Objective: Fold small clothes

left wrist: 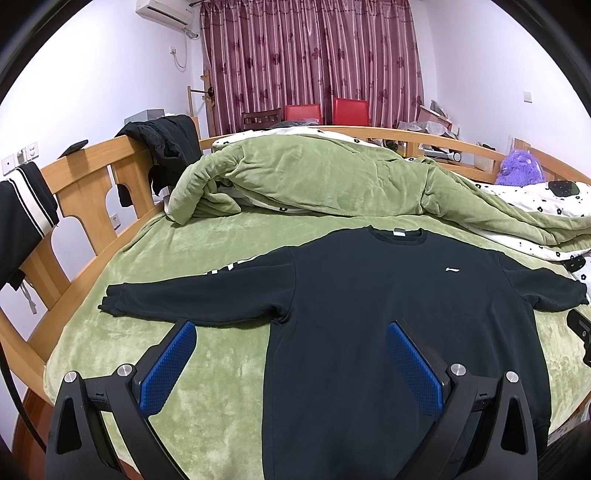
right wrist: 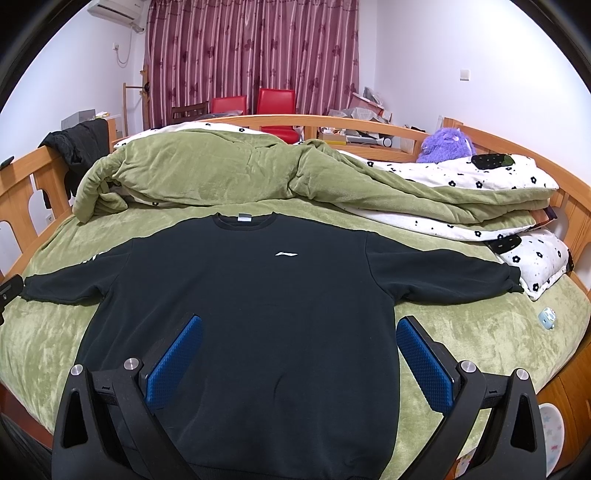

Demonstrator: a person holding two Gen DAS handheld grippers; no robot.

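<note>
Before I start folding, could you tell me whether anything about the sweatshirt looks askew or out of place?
Nothing stands out: the black sweatshirt lies flat, front up, on the green blanket, both sleeves spread out. Both grippers are open above it.

Home bedroom: wooden-railed bed (right wrist: 369,123) under green blanket (right wrist: 461,332); rumpled quilt (right wrist: 207,170) along its far edge; maroon floral curtains (right wrist: 255,48); wall air conditioner (left wrist: 166,11); purple plush toy (right wrist: 447,146) at far right corner.
</note>
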